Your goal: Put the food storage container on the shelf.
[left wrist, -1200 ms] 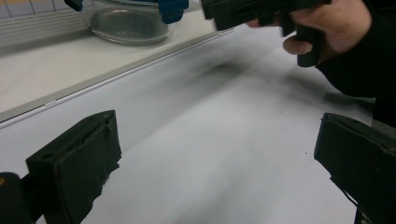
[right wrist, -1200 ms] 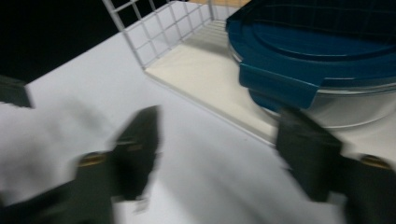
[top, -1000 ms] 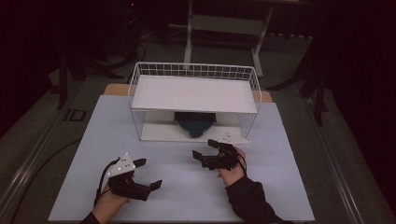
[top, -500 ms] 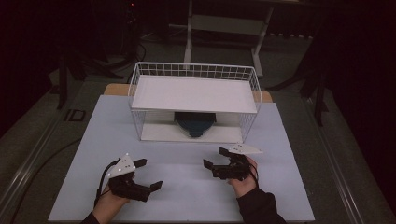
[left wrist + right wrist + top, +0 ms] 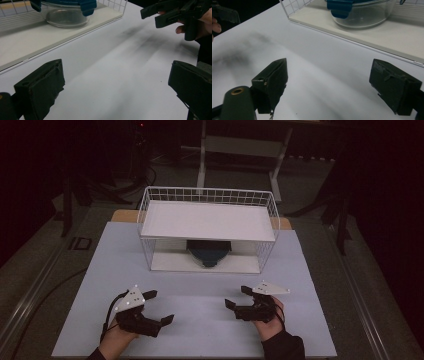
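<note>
A clear glass container with a blue clip lid sits on the bottom board of a white wire rack, under its white shelf. My left gripper is held open at the near left of the table with nothing between its jaws. My right gripper is open and empty at the near right, its grey plate on top. The left gripper view looks across bare table between its jaws to the container and the right gripper. The right gripper view shows the container ahead.
The table top is a pale sheet, with open space between both grippers and the rack. Dark floor, cables and a metal stand lie beyond the far edge.
My right gripper has moved right and back toward the person and turned so that its grey plate faces up. The left gripper has stayed in place.
</note>
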